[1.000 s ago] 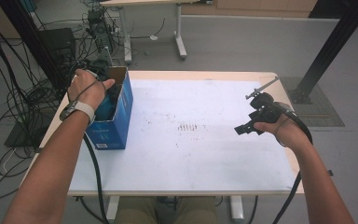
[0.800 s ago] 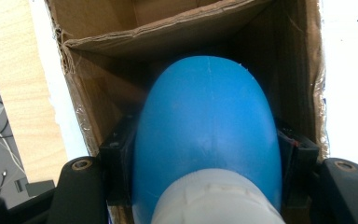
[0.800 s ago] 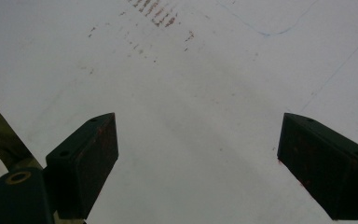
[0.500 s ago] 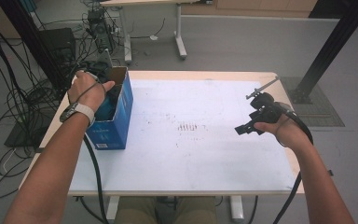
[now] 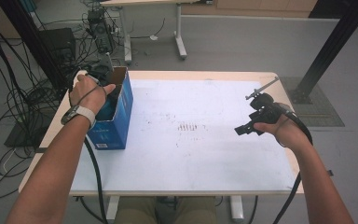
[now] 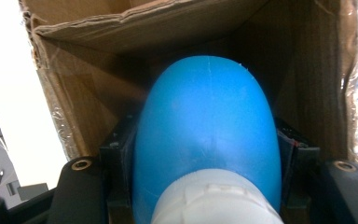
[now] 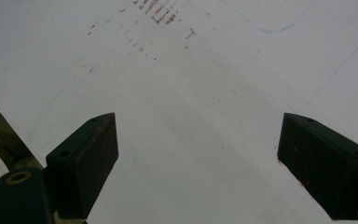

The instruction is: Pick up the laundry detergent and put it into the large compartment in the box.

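My left gripper point(image 6: 207, 144) reaches down into an open blue cardboard box point(image 5: 116, 126) at the table's left edge. Its jaws are shut on a rounded blue bottle point(image 6: 205, 126) with a white cap point(image 6: 214, 200). The box's brown inner walls point(image 6: 168, 28) surround the bottle. In the high view a hand point(image 5: 88, 91) covers most of that gripper, and a bit of the blue bottle point(image 5: 106, 110) shows inside the box. My right gripper point(image 5: 242, 130) hovers over the right side of the white table point(image 5: 191, 154). Its jaws point(image 7: 198, 140) stand wide open over bare tabletop.
Rust-coloured marks point(image 5: 189, 127) dot the table's middle. Cables point(image 5: 9, 107) and black equipment point(image 5: 56, 44) crowd the floor left of the table. A black post point(image 5: 331, 51) rises at the far right, and another table's legs point(image 5: 179, 32) stand behind.
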Motion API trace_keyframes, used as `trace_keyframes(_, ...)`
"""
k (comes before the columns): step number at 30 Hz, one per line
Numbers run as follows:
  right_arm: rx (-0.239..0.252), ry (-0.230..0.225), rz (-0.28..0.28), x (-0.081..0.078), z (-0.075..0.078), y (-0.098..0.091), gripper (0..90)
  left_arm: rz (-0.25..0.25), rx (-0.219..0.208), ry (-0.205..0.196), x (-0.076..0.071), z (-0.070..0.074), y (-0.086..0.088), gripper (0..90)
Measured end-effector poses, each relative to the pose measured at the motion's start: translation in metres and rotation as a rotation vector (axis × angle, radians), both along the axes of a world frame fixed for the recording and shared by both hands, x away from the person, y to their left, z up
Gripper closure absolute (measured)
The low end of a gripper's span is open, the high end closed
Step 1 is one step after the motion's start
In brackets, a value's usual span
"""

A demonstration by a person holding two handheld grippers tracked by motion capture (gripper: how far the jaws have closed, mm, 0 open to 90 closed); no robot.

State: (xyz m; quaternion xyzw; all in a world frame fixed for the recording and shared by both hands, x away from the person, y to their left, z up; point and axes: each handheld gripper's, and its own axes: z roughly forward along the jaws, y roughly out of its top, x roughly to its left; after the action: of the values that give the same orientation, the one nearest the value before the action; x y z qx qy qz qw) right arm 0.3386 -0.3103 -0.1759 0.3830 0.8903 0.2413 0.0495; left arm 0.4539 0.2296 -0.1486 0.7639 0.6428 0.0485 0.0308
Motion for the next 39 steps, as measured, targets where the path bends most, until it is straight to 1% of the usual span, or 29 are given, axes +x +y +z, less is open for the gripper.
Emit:
trace_keyframes(2,0.003,0.001,-0.001,-0.0001,-0.0003,-0.0001,12.3,-0.008,0.003,0.004,0.0008,-0.0003,0.0006,37.3)
trace_keyframes(16,0.001,-0.003,0.001,-0.0007,-0.0006,0.0002,12.3,-0.009,-0.001,0.013,0.0021,-0.0003,0.0027,37.2)
trace_keyframes(39,-0.003,-0.005,0.004,-0.0013,0.0024,0.0026,12.3,-0.009,-0.008,0.011,0.0009,-0.0008,0.0063,37.1)
